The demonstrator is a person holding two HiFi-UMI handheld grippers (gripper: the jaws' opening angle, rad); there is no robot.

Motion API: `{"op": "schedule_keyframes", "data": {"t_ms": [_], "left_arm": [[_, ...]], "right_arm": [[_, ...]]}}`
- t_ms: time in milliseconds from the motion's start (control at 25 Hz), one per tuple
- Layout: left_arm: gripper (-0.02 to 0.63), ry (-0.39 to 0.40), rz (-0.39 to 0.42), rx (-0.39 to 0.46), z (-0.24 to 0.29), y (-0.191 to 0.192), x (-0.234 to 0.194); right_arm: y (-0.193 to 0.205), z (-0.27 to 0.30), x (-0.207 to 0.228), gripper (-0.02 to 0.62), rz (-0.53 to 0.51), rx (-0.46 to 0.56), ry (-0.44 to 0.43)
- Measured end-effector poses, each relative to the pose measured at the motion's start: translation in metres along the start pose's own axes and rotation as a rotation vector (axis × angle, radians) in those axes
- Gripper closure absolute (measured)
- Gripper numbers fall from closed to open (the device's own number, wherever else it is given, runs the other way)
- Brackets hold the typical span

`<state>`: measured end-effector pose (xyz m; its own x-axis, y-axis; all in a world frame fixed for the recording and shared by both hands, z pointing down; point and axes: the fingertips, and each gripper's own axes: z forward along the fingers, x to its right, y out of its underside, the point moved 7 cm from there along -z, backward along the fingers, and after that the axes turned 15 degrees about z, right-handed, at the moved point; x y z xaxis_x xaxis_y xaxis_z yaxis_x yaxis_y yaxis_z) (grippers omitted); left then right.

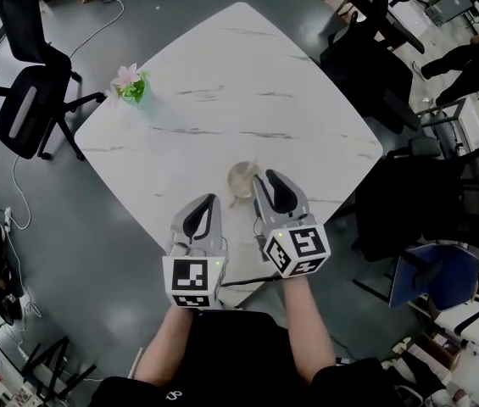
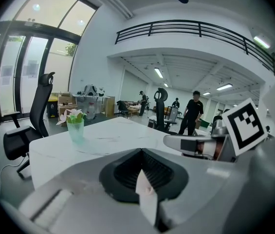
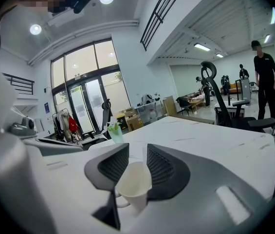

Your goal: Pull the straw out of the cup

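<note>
White marble table carries everything, and office chairs stand around it. Our right gripper has its jaws apart and grasps nothing. The left gripper is clenched, with nothing in it. The paper cup stands close to the table's near corner, just under the right jaws, and the clear straw rises from it between the pads. We think it is best to close on the straw alone, above the rim, and lift straight up. Only the right gripper view shows the straw clearly, while the head view alone shows both grippers beside the cup.
</note>
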<state>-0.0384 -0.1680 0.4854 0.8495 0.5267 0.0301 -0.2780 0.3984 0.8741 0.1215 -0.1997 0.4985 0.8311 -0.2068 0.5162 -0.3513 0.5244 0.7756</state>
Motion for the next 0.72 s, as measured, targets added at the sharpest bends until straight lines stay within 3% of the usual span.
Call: {"op": "schedule_keyframes", "data": {"t_ms": [720], "left_arm": [[0.606, -0.041, -0.015, -0.037, 0.005, 0.015, -0.018]], "right_arm": [[0.018, 0.041, 0.020, 0.472, -0.018, -0.077, 0.009]]}}
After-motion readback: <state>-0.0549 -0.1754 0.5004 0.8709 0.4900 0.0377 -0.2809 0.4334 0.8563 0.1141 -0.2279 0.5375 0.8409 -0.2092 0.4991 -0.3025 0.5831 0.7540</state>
